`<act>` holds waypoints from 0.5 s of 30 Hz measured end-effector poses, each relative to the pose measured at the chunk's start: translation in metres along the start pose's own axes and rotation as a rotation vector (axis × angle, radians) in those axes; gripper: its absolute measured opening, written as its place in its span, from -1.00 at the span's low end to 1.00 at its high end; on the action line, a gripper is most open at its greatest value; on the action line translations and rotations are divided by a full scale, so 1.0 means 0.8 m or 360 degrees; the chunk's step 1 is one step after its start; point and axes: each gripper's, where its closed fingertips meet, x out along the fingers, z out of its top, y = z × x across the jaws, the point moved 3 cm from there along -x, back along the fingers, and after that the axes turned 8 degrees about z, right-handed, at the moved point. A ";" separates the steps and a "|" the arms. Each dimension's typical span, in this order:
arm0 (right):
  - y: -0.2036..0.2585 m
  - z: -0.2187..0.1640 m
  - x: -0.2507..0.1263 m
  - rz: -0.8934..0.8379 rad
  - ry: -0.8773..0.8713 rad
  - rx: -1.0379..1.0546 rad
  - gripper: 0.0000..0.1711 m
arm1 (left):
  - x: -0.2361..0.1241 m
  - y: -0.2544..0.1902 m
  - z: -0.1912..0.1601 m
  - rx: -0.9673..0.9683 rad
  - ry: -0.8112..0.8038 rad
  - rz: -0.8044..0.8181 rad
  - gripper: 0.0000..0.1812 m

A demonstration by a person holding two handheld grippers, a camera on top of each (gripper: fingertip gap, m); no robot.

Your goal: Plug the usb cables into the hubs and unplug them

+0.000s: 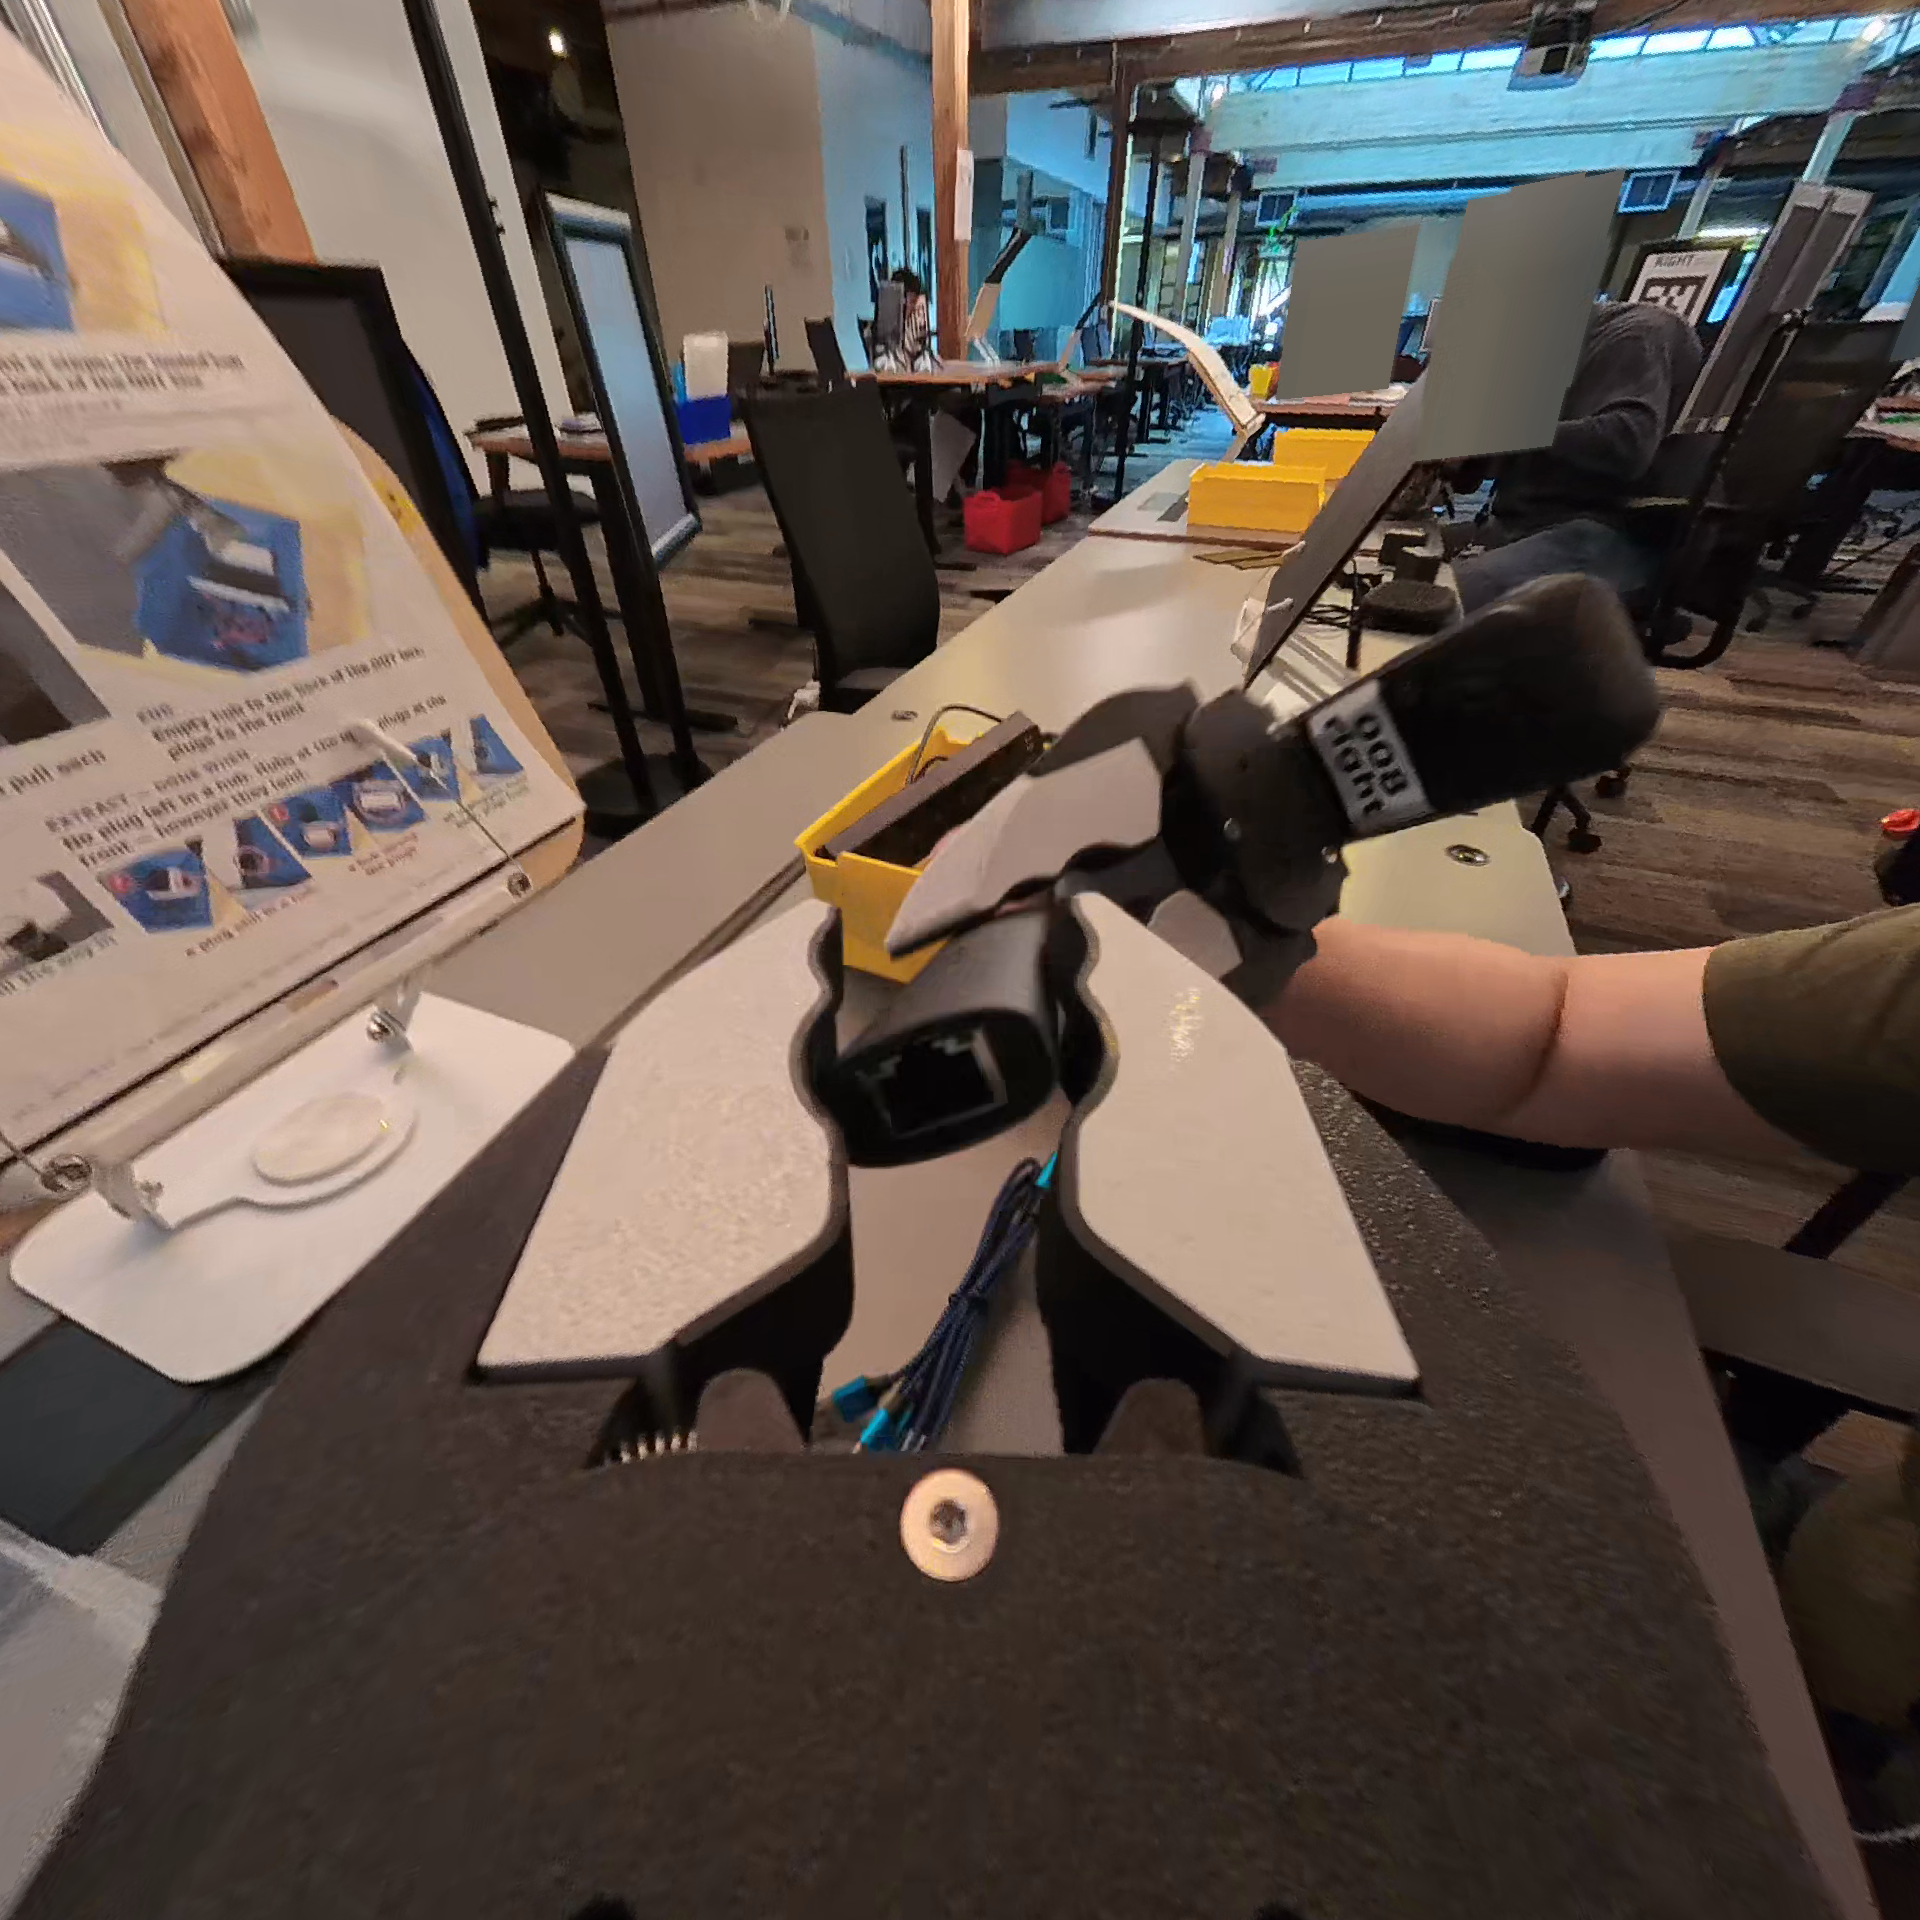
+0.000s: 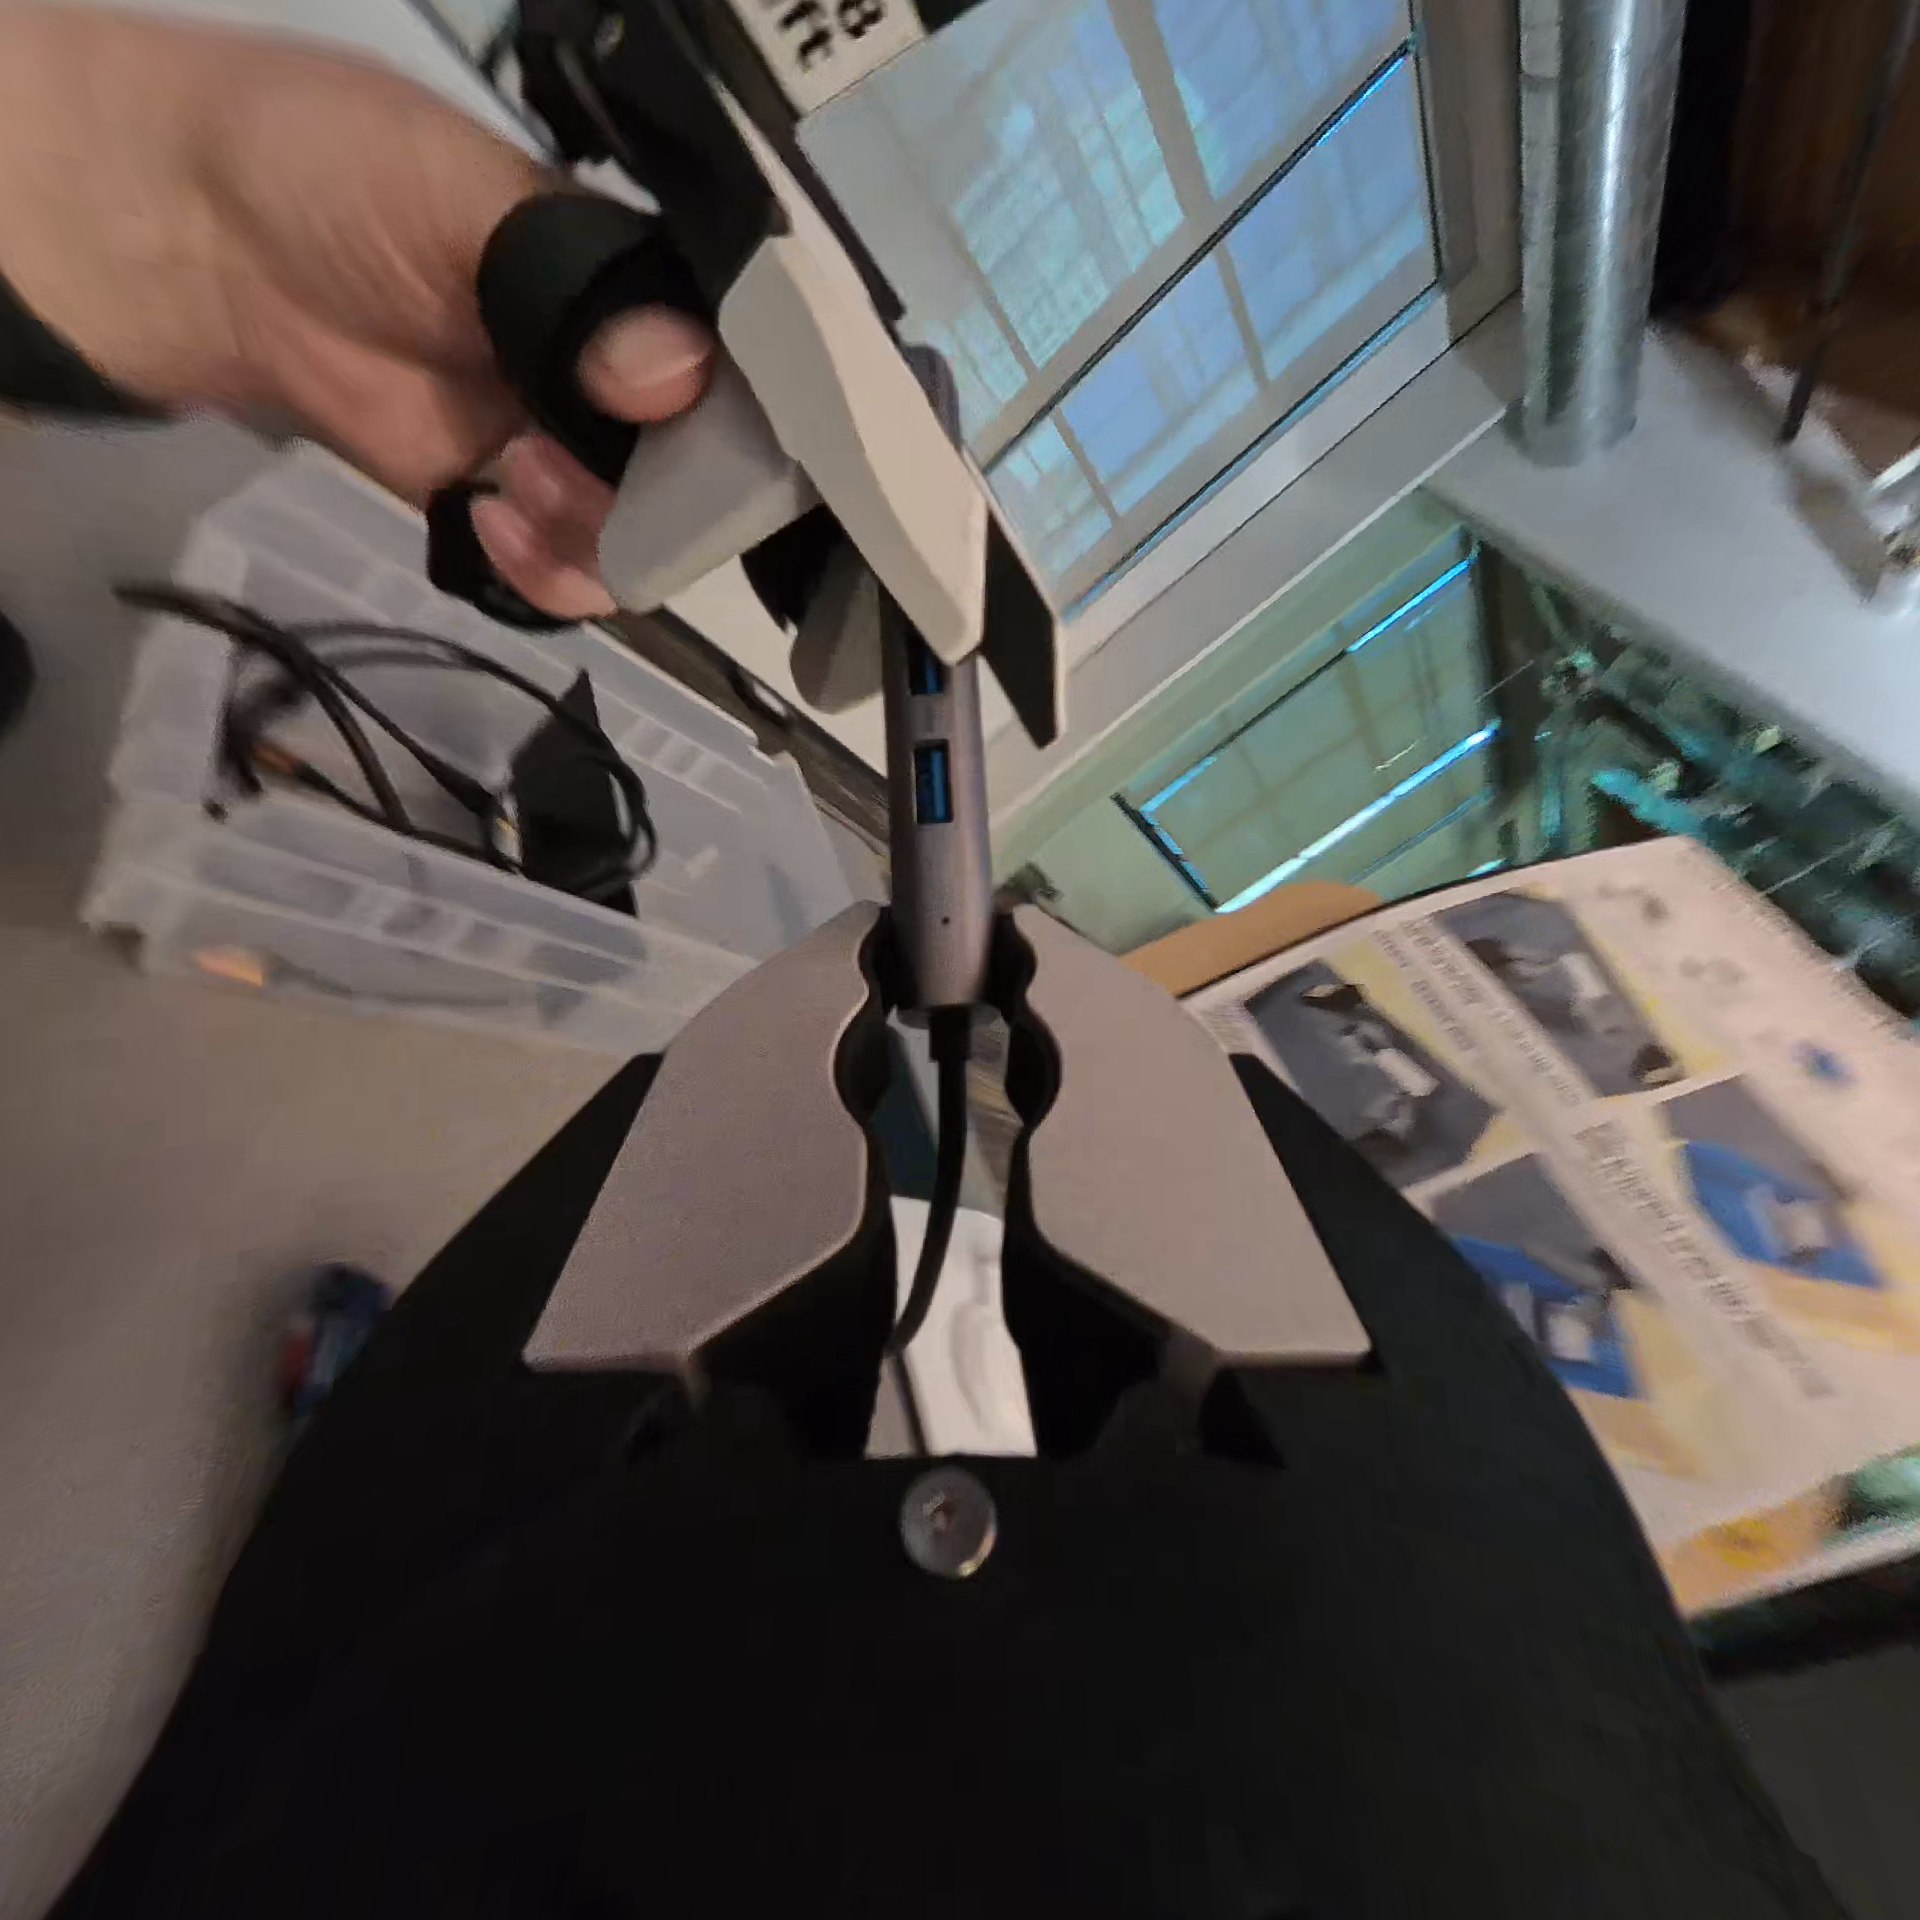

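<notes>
A grey USB hub [image 1: 951, 1049] is held in the air between both grippers. My left gripper [image 1: 951, 935] is shut on the end with the network socket, which faces the camera. My right gripper [image 2: 940, 925] is shut on the hub's [image 2: 940, 831] cable end, and its black cable [image 2: 940, 1195] hangs back between the fingers. Blue USB ports [image 2: 932, 779] show on the hub's side with nothing in them. Each gripper also shows in the other's view, the right [image 1: 997, 883] and the left [image 2: 914, 644]. A bundle of blue USB cables [image 1: 966, 1299] lies on the table below.
A yellow bin [image 1: 873, 862] holding a dark flat device [image 1: 956, 790] stands just behind the hub. An instruction board on a white stand [image 1: 229, 623] is at the left. A clear plastic box with black cables [image 2: 364, 831] sits on the grey table [image 1: 1091, 623]. My hands' fingertips stand some 4 cm from each other.
</notes>
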 end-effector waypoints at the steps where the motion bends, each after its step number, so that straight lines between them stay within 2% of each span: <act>1: -0.003 0.000 -0.005 -0.0027 0.0062 -0.0131 -0.79 | 0.001 0.000 -0.004 -0.0010 0.0031 -0.0011 -0.55; 4: -0.002 -0.002 -0.016 -0.0028 0.0213 -0.0498 -0.79 | 0.007 -0.004 -0.021 0.0036 0.0175 -0.0054 -0.45; 7: 0.000 0.004 -0.027 -0.0047 0.0190 -0.0742 -0.79 | 0.013 -0.011 -0.037 0.0085 0.0308 -0.0113 -0.42; 10: -0.001 0.007 -0.037 -0.0111 0.0188 -0.0970 -0.79 | 0.016 -0.022 -0.042 0.0014 0.0332 -0.0245 -0.44; 15: 0.002 0.009 -0.040 -0.0084 0.0156 -0.1015 -0.79 | 0.016 -0.033 -0.038 0.0156 0.0220 -0.0341 -0.49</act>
